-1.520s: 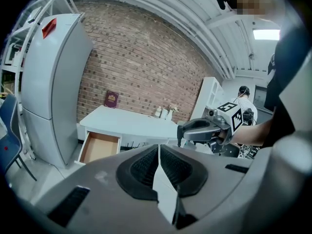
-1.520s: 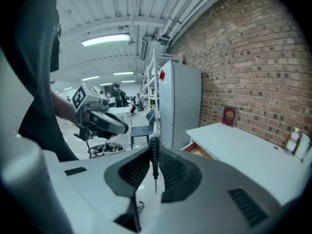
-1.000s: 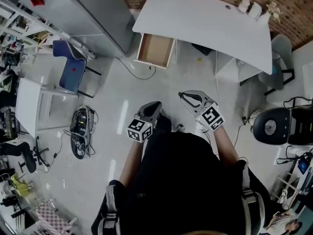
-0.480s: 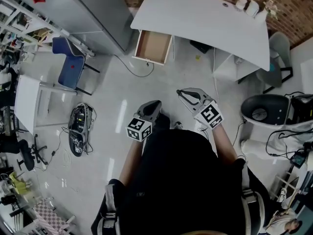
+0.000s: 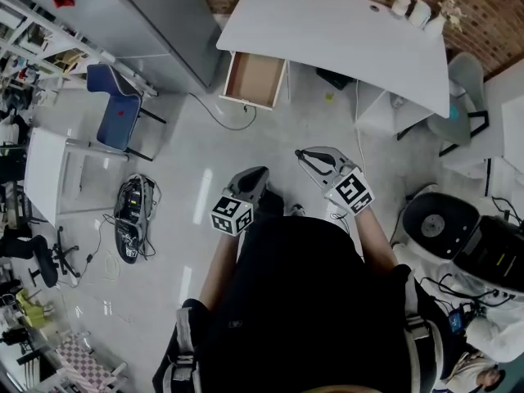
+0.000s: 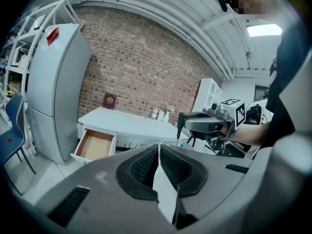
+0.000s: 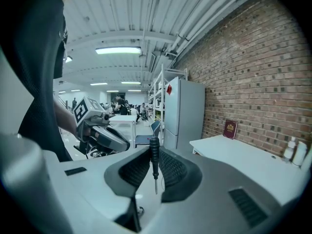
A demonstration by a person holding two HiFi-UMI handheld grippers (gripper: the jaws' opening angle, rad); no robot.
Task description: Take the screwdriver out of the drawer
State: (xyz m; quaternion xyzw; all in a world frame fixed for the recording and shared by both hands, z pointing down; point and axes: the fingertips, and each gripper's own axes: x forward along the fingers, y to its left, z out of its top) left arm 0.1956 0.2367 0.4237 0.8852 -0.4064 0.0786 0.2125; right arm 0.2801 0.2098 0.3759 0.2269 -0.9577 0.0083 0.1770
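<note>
A red brick wall (image 6: 141, 67) runs behind a white tabletop (image 5: 327, 31); a tall grey cabinet (image 5: 139, 15) stands near it, to the left in the head view; a dark red book (image 6: 109, 101) stands upright at the bricks; small white bottles (image 5: 413, 8) sit near the tabletop's far right corner; the floor (image 5: 246, 137) is pale grey and glossy; a blue chair (image 5: 115, 109) stands off to the left, a tangle of cables (image 5: 131, 219) lying near it; a strip light (image 7: 118, 50) glows on the white ribbed ceiling (image 6: 170, 13).
</note>
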